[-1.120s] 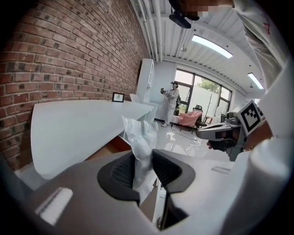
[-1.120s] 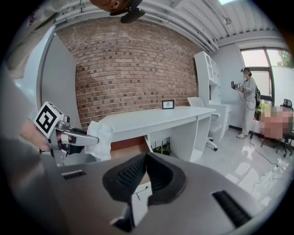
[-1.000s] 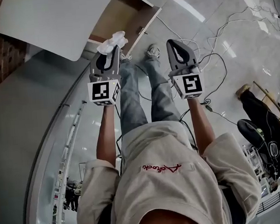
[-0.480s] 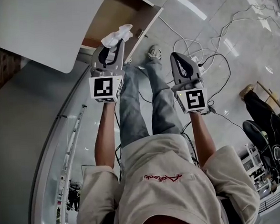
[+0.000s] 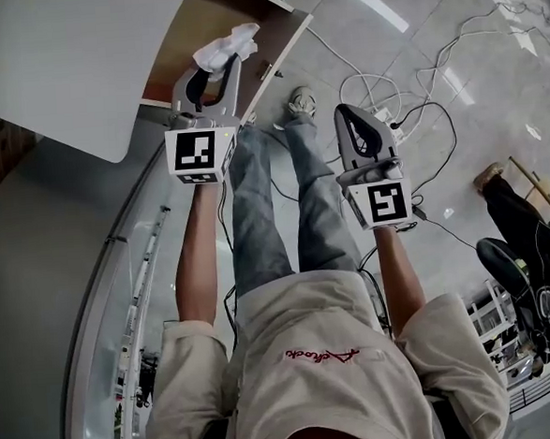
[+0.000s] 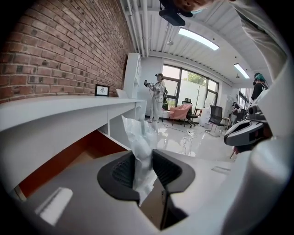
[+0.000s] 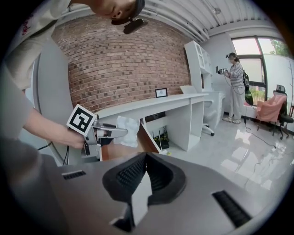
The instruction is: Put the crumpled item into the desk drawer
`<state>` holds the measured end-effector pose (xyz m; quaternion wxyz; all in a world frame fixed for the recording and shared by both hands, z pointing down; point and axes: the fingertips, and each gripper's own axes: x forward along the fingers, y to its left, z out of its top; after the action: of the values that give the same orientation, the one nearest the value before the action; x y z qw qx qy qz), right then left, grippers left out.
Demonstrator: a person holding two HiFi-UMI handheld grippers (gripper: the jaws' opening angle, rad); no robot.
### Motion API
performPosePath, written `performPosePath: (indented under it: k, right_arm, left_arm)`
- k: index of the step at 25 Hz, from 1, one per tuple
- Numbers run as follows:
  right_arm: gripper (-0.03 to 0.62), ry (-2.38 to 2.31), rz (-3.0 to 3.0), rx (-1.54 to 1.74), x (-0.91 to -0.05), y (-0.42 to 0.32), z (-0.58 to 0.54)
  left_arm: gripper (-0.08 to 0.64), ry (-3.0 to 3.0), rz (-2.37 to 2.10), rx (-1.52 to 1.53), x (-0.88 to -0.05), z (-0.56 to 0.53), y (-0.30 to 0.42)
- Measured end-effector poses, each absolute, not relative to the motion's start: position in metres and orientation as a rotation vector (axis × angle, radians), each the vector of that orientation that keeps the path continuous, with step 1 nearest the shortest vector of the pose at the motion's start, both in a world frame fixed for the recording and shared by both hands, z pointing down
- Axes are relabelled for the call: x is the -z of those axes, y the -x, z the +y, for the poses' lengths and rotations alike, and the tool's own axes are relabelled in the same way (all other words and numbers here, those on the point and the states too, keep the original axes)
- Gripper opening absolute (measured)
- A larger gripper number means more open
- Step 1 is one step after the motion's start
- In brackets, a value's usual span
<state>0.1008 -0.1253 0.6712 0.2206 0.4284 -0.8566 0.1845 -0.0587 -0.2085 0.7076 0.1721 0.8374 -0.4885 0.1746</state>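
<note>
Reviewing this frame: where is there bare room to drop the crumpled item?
The open drawer, between the white desktop and its front panel, looks bare inside. The left hand-held gripper holds the crumpled tissue over it. Cables crowd the floor at right.

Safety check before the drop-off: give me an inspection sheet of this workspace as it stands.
Surface: white desk, drawer pulled open, wooden inside.
Job's things: crumpled item, white, held at the open drawer.
Clutter: small picture frame on the desk.
Grippers: left tongs shut on the crumpled item; right tongs shut, nothing between them.
Cables: loose cables across the floor near the person's feet.
Surroundings: brick wall behind the desk; another person standing by the windows.
</note>
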Motion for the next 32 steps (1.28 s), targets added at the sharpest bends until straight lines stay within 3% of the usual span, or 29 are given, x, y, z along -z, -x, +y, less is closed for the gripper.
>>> performPosePath:
  k: [10,32]
  right_arm:
    - [0.012,-1.183,-2.389,-0.53,-0.68,-0.103,-0.142]
    - [0.012,-1.154,-2.376,-0.616,-0.691,-0.096,-0.159]
  left_arm:
    - [0.109,-2.294,-1.399,-0.463,-0.734,-0.236,0.06]
    - [0.11,-2.052,-1.374,-0.688,-0.846,-0.249,0.082]
